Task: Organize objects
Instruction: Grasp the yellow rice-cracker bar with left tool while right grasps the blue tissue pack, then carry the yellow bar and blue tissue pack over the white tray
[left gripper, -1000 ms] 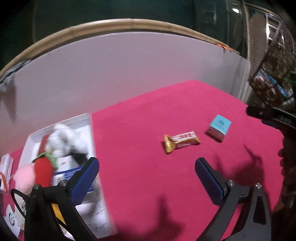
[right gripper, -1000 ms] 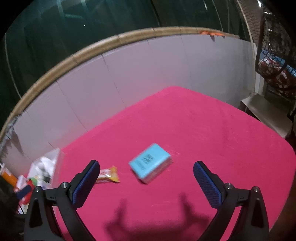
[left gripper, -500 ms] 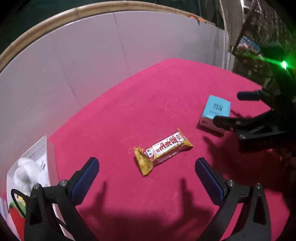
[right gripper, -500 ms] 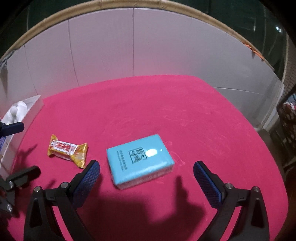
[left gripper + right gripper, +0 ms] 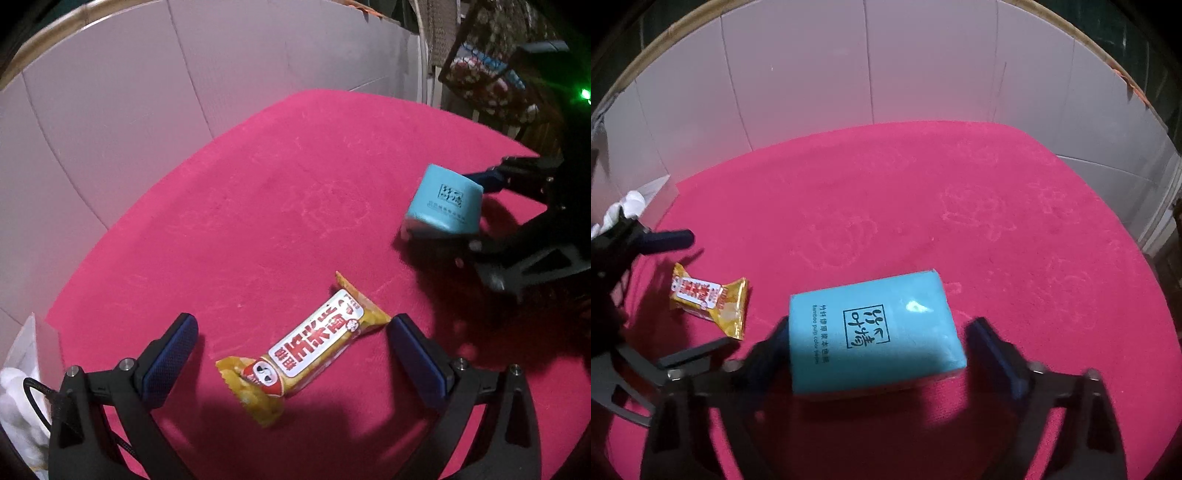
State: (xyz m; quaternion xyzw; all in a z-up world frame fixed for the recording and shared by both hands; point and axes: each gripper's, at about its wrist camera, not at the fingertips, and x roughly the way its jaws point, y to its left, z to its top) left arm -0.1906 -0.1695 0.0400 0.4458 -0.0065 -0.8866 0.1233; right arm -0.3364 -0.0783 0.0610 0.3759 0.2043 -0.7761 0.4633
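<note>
Left wrist view: left gripper (image 5: 291, 341) open wide, blue pads either side of a yellow snack bar (image 5: 304, 349) lying flat on the pink tablecloth (image 5: 258, 192), neither pad touching it. Wrapper has a white label with red Chinese characters and a cartoon face; characters not readable. Blue tissue pack (image 5: 445, 208) sits further right with a dark square logo, print too small to read. Right gripper (image 5: 476, 218) straddles the pack; its near finger is dark and hard to make out. White box (image 5: 31, 343) cut off at left edge, something white and fluffy inside. Grey panel wall (image 5: 147, 81) behind.

Right wrist view: right gripper (image 5: 877, 347) open, tissue pack (image 5: 873, 328) between the fingers, motion blurred; contact unclear. Pack reads "Bamboo pulp color paper" beside Chinese text and a boxed logo. Snack bar (image 5: 709, 299) left of it, left gripper (image 5: 646, 295) straddling it, lower finger partly cut off.
</note>
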